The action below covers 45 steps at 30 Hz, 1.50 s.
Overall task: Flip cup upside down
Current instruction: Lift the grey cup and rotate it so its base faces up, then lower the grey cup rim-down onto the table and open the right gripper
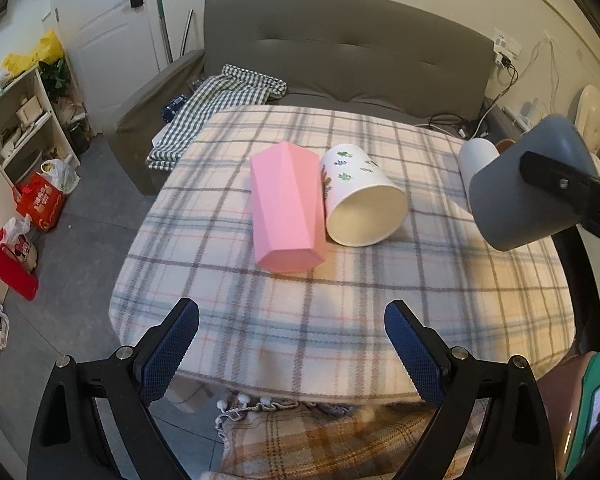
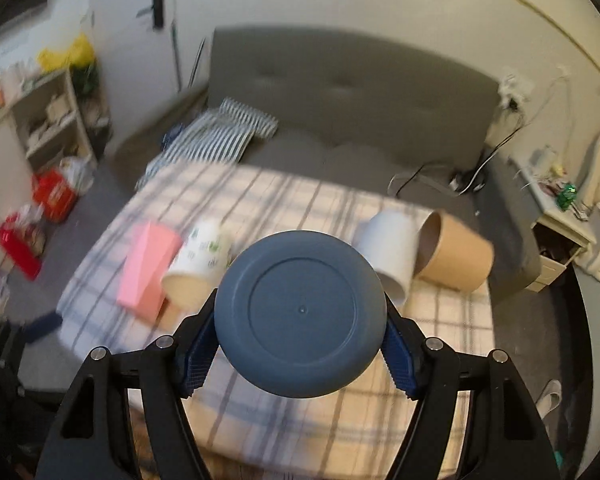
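Two grippers over a plaid-covered table, one clamped on a blue cup.

Held off the table, the blue cup (image 2: 300, 314) sits squeezed between the fingers of the right gripper (image 2: 300, 344), its flat base turned toward the wrist camera. The left gripper (image 1: 292, 350) hangs at the near edge of the plaid tablecloth (image 1: 340, 312) with its fingers spread wide and nothing between them. On the cloth a pink faceted cup (image 1: 286, 208) lies on its side, touching a white printed paper cup (image 1: 362, 196) that also lies tipped over. Farther right, a plain white cup (image 2: 390, 250) and a brown paper cup (image 2: 456, 258) lie side by side.
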Each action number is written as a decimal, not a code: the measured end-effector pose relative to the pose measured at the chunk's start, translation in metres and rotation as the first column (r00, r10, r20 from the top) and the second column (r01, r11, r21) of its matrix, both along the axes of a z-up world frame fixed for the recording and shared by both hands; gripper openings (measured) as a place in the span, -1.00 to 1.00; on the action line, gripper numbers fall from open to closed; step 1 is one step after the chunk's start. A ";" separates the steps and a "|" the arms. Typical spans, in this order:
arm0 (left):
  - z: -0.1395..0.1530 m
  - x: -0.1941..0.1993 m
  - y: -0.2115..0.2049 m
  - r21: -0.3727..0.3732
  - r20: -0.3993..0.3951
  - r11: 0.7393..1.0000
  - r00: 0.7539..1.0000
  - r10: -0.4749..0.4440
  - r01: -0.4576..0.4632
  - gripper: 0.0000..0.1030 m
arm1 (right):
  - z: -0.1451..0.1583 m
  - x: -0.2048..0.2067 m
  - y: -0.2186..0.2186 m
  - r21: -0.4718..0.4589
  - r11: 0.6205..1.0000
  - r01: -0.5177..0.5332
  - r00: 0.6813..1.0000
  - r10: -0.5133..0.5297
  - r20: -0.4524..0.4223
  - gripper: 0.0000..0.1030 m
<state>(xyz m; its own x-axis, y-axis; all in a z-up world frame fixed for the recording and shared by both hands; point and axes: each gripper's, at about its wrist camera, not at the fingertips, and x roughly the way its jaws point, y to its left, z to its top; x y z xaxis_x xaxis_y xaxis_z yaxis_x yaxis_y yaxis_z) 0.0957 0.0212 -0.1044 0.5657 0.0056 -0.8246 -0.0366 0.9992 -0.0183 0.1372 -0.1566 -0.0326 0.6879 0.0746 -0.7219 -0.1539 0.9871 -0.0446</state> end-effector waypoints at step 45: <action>-0.024 0.020 -0.027 0.015 -0.091 0.999 0.995 -0.040 0.042 0.88 | -0.067 0.009 -0.025 0.011 1.000 -0.002 0.993 0.004 -0.120 0.39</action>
<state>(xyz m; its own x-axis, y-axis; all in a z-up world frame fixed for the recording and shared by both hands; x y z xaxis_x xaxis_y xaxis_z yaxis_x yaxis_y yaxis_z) 0.1155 -0.0062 -0.1288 0.4885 -0.0012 -0.8726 0.0036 1.0000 0.0006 0.1459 -0.1815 -0.0992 0.5964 0.0852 -0.7982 -0.1604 0.9869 -0.0146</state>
